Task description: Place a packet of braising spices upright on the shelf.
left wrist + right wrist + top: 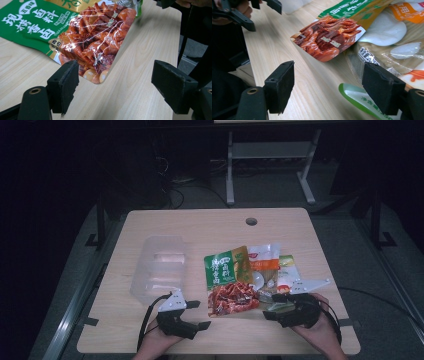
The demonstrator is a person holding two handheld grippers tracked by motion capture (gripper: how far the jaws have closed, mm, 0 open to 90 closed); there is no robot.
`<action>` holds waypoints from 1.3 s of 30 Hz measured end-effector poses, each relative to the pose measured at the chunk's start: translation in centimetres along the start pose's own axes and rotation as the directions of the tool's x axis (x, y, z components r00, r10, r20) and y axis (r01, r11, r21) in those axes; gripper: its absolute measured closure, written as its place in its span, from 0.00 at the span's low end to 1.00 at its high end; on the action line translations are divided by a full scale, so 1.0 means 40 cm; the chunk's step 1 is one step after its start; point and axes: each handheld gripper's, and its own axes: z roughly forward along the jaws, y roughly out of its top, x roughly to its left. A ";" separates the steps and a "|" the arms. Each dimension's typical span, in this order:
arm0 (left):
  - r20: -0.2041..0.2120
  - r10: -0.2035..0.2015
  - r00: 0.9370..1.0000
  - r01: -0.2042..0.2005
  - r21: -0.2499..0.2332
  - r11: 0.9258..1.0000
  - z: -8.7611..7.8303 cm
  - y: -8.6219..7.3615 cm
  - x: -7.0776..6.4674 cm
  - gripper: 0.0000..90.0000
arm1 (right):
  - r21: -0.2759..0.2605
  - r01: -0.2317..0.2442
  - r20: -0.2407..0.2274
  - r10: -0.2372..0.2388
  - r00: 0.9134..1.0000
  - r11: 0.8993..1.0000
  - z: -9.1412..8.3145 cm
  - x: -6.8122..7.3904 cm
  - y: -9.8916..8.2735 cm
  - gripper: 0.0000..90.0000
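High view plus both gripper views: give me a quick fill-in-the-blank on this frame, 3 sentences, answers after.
1. The clear plastic container sits to the ____ of the green-and-red food packet in the high view.
2. Both the left gripper and the right gripper have their jaws ____.
3. The round hole lies near the table's ____ edge.

Missing words: left; open; far

The green spice packet [37, 25] carries large white Chinese characters, legible in the left gripper view as 现捞香卤, with 卤料 above them and 五香味 in a white badge at its top. Smaller print beside these is too fine to read. The green-edged packet [359, 98] shows 净含量. Text on the clear pouch [368, 56] is unreadable.
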 end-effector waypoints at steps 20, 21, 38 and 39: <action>-0.008 0.025 1.000 -0.025 0.011 1.000 -0.003 -0.010 -0.018 0.24 | -0.007 0.041 -0.013 -0.041 0.999 0.999 0.028 -0.001 0.083 0.28; -0.009 0.028 1.000 -0.028 0.012 1.000 -0.002 -0.010 -0.017 0.24 | -0.007 0.041 -0.013 -0.041 0.999 0.999 0.028 -0.001 0.083 0.28; -0.018 0.026 0.999 -0.026 -0.003 1.000 -0.006 -0.002 -0.009 0.24 | 0.079 -0.017 0.026 0.015 1.000 0.997 0.074 -0.092 0.240 0.32; -0.017 0.027 0.999 -0.027 -0.008 1.000 -0.004 -0.001 -0.009 0.24 | 0.093 -0.029 0.034 0.026 0.999 0.995 0.078 -0.103 0.261 0.33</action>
